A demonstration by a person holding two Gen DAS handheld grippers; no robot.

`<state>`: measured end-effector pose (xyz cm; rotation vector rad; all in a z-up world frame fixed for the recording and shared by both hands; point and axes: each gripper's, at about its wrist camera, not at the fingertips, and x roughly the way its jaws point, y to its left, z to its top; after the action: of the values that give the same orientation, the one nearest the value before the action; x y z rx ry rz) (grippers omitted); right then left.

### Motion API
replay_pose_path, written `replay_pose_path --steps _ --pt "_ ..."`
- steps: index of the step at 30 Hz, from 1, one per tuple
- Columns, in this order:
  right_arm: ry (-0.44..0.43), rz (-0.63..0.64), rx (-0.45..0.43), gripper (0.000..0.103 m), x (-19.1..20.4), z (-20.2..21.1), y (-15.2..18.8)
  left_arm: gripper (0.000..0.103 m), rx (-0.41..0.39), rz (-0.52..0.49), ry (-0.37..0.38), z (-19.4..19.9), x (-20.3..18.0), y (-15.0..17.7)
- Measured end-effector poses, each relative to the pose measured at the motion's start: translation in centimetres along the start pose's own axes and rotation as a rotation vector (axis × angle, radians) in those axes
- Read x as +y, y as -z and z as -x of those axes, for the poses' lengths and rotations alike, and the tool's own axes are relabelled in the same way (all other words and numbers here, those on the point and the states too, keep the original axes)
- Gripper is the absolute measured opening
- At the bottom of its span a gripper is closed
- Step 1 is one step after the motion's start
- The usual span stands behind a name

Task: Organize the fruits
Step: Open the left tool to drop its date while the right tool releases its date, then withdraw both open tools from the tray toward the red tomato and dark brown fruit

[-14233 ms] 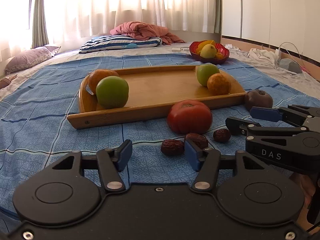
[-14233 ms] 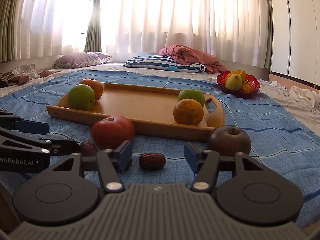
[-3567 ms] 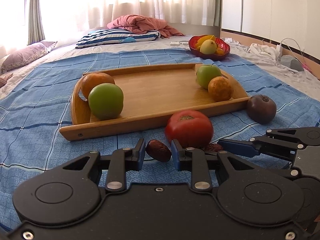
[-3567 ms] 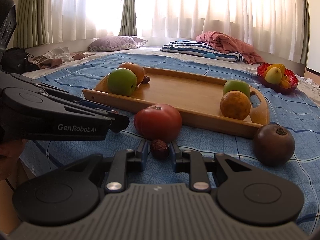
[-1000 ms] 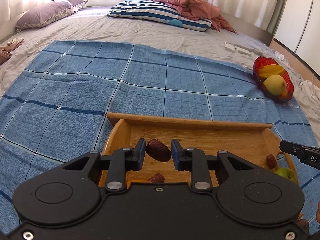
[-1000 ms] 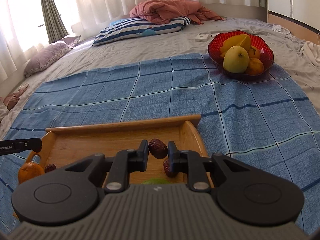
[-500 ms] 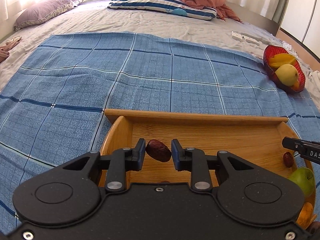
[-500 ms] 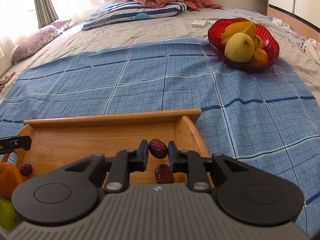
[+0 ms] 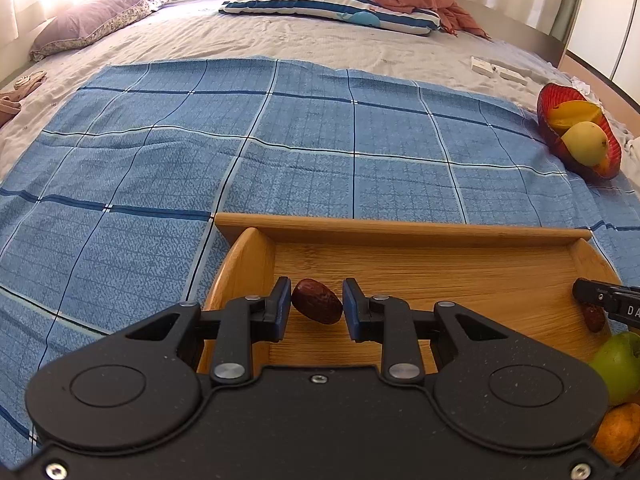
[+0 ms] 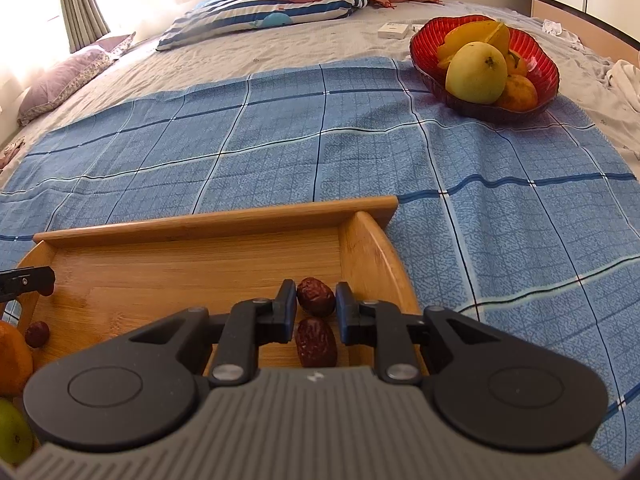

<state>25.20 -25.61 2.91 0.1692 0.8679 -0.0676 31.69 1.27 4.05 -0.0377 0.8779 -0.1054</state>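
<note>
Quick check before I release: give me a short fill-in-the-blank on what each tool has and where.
1. Each tool, left tool and right tool, has a dried red ____ between its fingers.
2. Both tools hang over the wooden ____, whose far rim faces the pillows.
3. Below the right tool, a second date lies on the tray ____.
4. The red bowl sits ____ the tray, on the bed.

Missing words: date; tray; floor; outside
</note>
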Motion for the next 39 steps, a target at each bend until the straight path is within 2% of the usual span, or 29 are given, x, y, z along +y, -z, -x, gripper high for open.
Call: replay_pose_path --steps 11,15,18,19,20,22,24,28,34,39 --pt "-0.001 0.011 -0.002 0.027 0.0 -0.1 0.1 0.027 0.007 0.000 -0.009 -0.5 0.1 0.3" --pt "-0.002 0.007 -0.004 0.030 0.0 0.0 0.1 0.027 0.012 0.015 -0.015 -0.7 0.5 0.3" --pt "-0.014 0.003 -0.005 0.038 0.0 0.0 0.1 0.029 0.013 0.011 -0.010 -0.5 0.6 0.4" --pt "-0.022 0.000 -0.006 0.043 0.0 0.0 0.1 0.035 0.012 0.008 -0.006 -0.4 0.6 0.4" --pt "-0.026 -0.002 -0.007 0.044 0.0 0.1 0.1 0.043 0.007 0.005 0.002 -0.2 0.5 0.4" --pt "-0.036 -0.005 -0.010 0.046 0.0 0.3 0.1 0.052 -0.010 0.002 0.002 0.4 0.4 0.4" --pt "-0.035 -0.006 -0.017 0.046 0.0 0.6 0.0 0.056 -0.029 -0.012 -0.011 1.1 0.1 0.3" --pt "-0.042 -0.011 -0.035 0.052 0.0 1.5 0.0 0.073 -0.066 -0.033 -0.015 2.5 -0.2 0.5" --pt "-0.052 -0.011 -0.073 0.059 0.0 3.3 0.4 0.084 -0.128 -0.058 -0.010 5.1 -0.6 1.1" --pt "-0.057 0.011 -0.123 0.066 0.1 5.4 1.1 0.088 -0.177 -0.086 -0.005 7.6 -1.0 2.1"
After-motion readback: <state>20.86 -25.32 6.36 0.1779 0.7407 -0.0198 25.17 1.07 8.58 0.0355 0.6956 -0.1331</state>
